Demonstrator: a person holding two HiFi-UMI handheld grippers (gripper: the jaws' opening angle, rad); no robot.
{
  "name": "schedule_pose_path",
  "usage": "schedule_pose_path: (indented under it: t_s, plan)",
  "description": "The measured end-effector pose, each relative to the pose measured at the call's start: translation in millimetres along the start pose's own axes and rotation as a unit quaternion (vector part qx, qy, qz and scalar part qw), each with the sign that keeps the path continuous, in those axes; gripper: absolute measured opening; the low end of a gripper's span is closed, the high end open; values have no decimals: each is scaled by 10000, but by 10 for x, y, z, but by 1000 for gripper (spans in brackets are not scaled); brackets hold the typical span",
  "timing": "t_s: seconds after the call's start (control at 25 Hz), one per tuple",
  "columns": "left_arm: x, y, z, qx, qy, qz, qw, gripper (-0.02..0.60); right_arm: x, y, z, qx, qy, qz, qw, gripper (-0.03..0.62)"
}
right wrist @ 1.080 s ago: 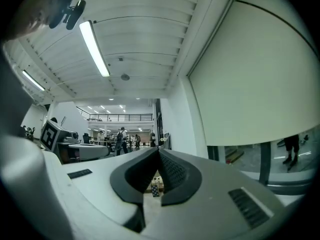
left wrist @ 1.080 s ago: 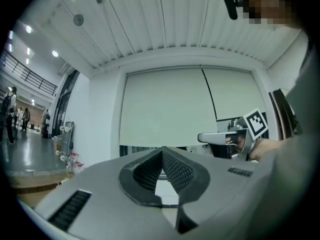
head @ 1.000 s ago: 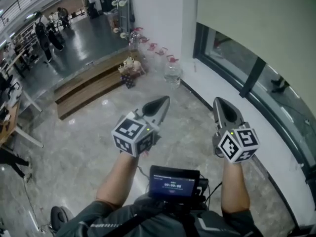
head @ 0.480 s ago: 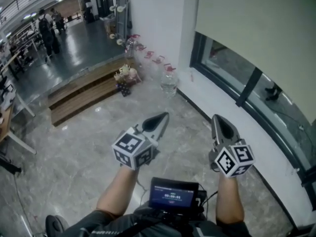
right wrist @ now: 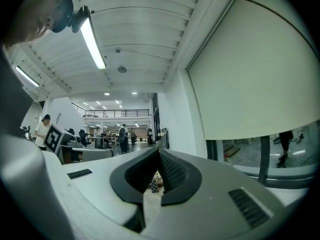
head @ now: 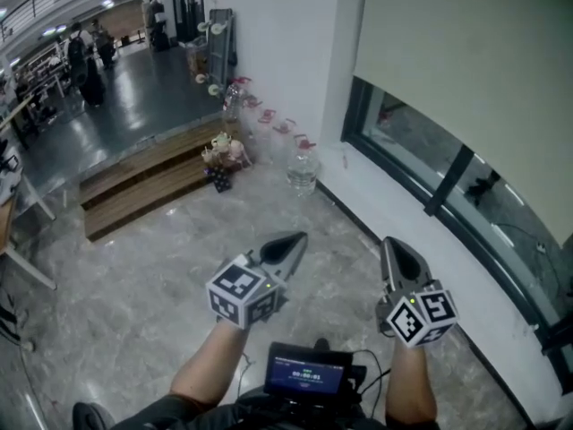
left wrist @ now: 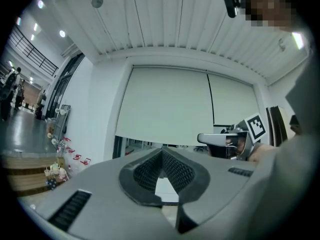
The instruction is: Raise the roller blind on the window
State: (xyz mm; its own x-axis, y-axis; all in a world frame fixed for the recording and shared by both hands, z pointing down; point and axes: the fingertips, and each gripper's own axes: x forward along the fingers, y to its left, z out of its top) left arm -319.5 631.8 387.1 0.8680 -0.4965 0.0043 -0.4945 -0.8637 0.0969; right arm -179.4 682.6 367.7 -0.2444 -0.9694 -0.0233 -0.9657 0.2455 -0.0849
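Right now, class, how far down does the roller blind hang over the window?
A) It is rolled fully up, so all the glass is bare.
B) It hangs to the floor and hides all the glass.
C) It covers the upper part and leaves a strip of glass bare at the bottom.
C: the roller blind ends above the sill, and a strip of the window glass shows below its bottom edge.
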Motion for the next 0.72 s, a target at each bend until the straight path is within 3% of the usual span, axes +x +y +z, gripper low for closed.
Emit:
schedule_pose_path:
  t_s: [0.44,0.72]
  plan:
    - [632,371,218,217,-139,309,9992,-2,618,-597,111,118,-229,189,9995,5]
    - [1292,391,277,2,-194,219,9996,-2,848,-1113,111,119,-342,539,9979,5]
